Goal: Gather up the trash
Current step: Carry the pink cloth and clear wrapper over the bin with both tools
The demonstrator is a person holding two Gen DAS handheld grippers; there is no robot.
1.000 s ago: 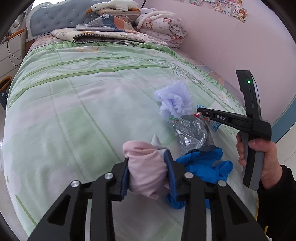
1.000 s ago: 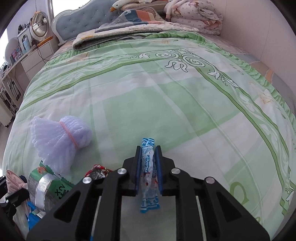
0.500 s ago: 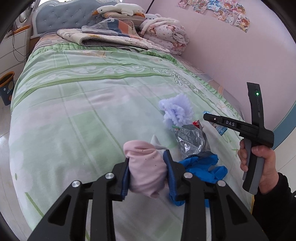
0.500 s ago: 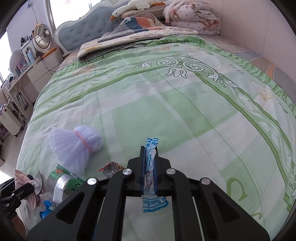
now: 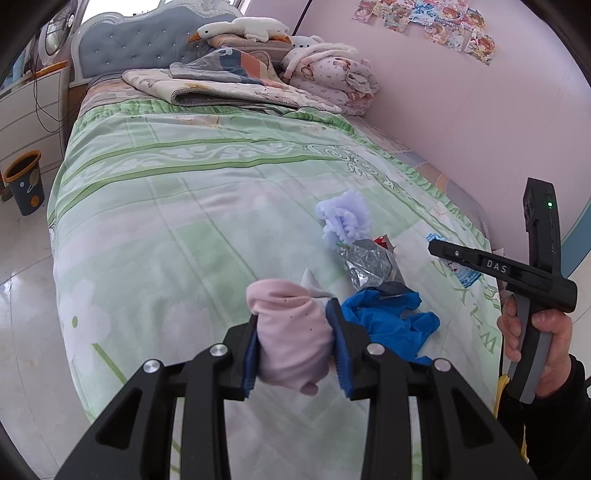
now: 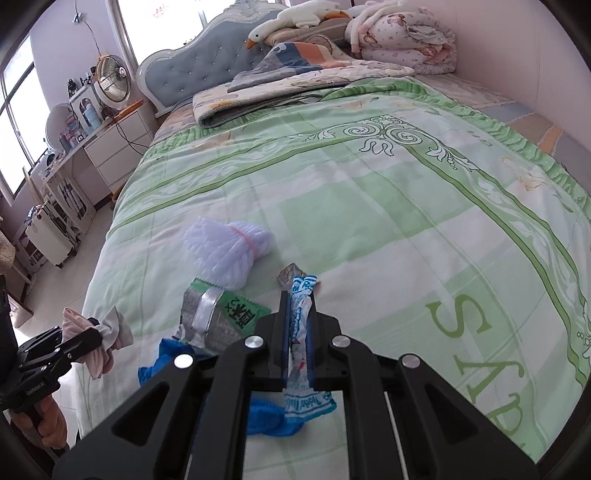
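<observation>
My left gripper (image 5: 293,317) is shut on a pink sock (image 5: 291,332), held above the foot of the bed; both also show in the right wrist view (image 6: 94,336). My right gripper (image 6: 298,301) is shut on a blue-and-white wrapper (image 6: 300,332) and shows in the left wrist view (image 5: 434,246). On the green bedspread lie a blue glove (image 5: 388,321), a silver-and-green snack bag (image 6: 218,317), a small red wrapper (image 5: 382,242) and a white foam net (image 6: 229,251).
A bin (image 5: 24,182) stands on the floor left of the bed. Folded quilts (image 5: 236,88) and a plush goose (image 6: 299,16) lie at the headboard. A pink wall (image 5: 480,110) runs along the right. A white dresser (image 6: 110,147) stands at left.
Both grippers have pulled back and up from the bed with their loads still held. The trash pile now sits farther off in both views.
</observation>
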